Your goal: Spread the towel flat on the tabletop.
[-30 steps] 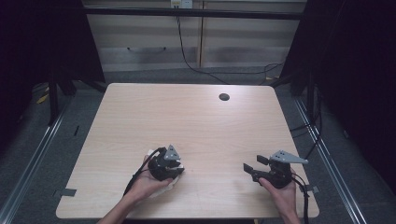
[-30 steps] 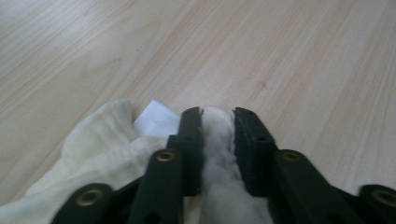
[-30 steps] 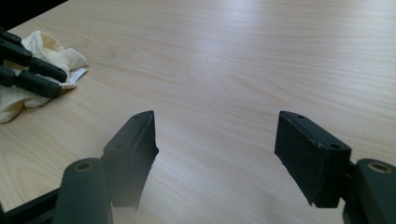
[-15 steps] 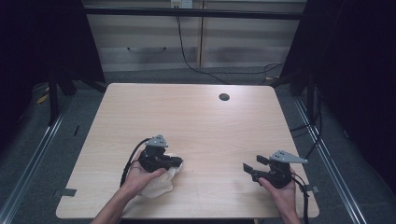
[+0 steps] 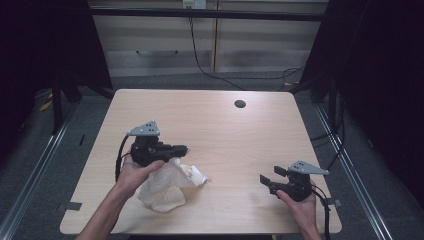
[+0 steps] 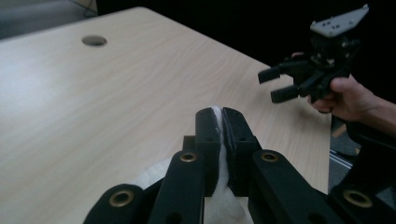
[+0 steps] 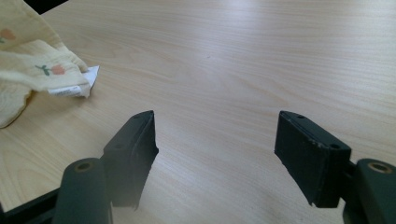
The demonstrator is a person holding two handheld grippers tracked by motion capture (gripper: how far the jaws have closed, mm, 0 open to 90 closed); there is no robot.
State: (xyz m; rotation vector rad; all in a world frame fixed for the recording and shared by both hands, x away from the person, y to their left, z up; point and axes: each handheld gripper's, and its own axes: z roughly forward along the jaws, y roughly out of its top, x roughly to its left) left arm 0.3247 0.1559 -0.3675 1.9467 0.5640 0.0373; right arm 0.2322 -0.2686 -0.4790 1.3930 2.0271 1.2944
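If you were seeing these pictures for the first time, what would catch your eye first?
The pale yellow cloth near the table's front left, one fold pinched between the shut jaws of the left gripper and lifted while the rest trails on the wood. Next, the right gripper at the front right, jaws wide open with nothing between them. Last, the small dark hole near the far edge.

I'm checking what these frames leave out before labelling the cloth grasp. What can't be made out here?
- Cloth: in the high view the person's left hand hides its near edge.
- Cloth label: print too small in the right gripper view.
- Cloth pattern: left gripper view, the left gripper fingers hide most of it.
- Right gripper: too small in the high view.
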